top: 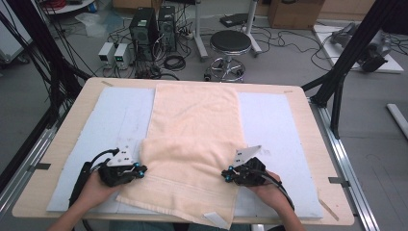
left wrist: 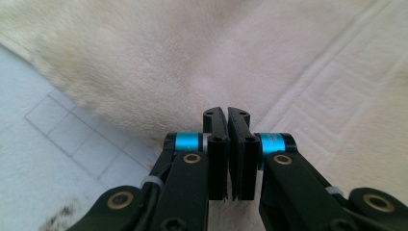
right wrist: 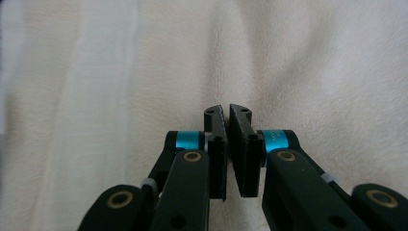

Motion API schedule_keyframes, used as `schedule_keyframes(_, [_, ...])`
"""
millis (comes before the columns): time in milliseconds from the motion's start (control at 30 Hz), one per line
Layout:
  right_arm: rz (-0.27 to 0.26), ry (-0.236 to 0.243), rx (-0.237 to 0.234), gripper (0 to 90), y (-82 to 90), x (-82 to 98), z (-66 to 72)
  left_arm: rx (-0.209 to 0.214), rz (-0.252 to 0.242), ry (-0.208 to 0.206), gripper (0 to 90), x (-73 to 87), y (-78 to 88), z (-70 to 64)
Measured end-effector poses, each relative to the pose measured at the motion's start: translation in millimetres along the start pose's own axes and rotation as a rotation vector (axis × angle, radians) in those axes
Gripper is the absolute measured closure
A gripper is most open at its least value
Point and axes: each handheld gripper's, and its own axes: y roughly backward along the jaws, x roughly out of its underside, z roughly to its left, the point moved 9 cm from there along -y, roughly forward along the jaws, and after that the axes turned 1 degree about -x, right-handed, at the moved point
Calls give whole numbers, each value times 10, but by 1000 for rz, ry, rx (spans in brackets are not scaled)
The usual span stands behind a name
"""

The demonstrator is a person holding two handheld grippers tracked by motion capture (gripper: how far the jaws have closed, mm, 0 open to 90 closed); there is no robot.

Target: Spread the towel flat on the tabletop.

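While we looked down from the high view, the peach towel (top: 192, 144) lay lengthwise on the pale blue mat (top: 115, 120) covering the wooden worktop (top: 308, 120), its near part doubled into a loose, skewed fold. The left tongs (top: 143, 169) sat at the towel's left edge and the right tongs (top: 224, 174) at its right edge, each gripped by a hand. We judged the main risk to be an uneven pull: the near hem already ran crooked, with a white tag (top: 215, 219) hanging close to the worktop's front edge, so one hand leading the other could skew the fold further or drag cloth off the front. Beyond the worktop we saw a grey floor, a black stool (top: 230, 43), computer towers (top: 154, 24), loose cables and black frame posts (top: 346, 53).

From the left gripper view, the left tongs (left wrist: 227, 111) stood pressed together with a thin slit between the pads, right at a thick fold of towel (left wrist: 144, 62); we could not tell whether any pile was pinched. If only a few loops were caught, we thought the cloth might slip out on lifting. The gridded mat (left wrist: 57, 134) showed at the left.

From the right gripper view, the right tongs (right wrist: 227, 108) were likewise together over the rumpled towel (right wrist: 312, 72), and the same doubt about the catch held.
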Motion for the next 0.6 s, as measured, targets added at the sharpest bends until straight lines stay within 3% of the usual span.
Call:
schedule_keyframes(33, [-13,12,1,858,58,-16,41,4,-17,7,863,-7,78,-57])
schedule_keyframes(100, [-47,28,-21,858,192,-58,165,15,-42,-7,863,-12,244,-197])
schedule_keyframes(167, [-68,44,-15,859,293,-88,252,13,-55,-29,864,-9,409,-345])
schedule_keyframes(233, [-98,54,-43,858,402,-123,384,16,-71,-38,864,-10,558,-510])
schedule_keyframes(367, [-111,96,-85,851,604,-165,680,56,-108,-45,863,-48,877,-848])
schedule_keyframes(467, [-152,110,-106,809,770,-239,837,67,-134,-53,848,-105,1022,-946])
schedule_keyframes(533, [-153,111,-88,749,809,-263,844,58,-155,-55,749,-153,1035,-909])
schedule_keyframes(600, [-121,115,-71,726,742,-230,783,39,-166,-51,717,-172,961,-797])
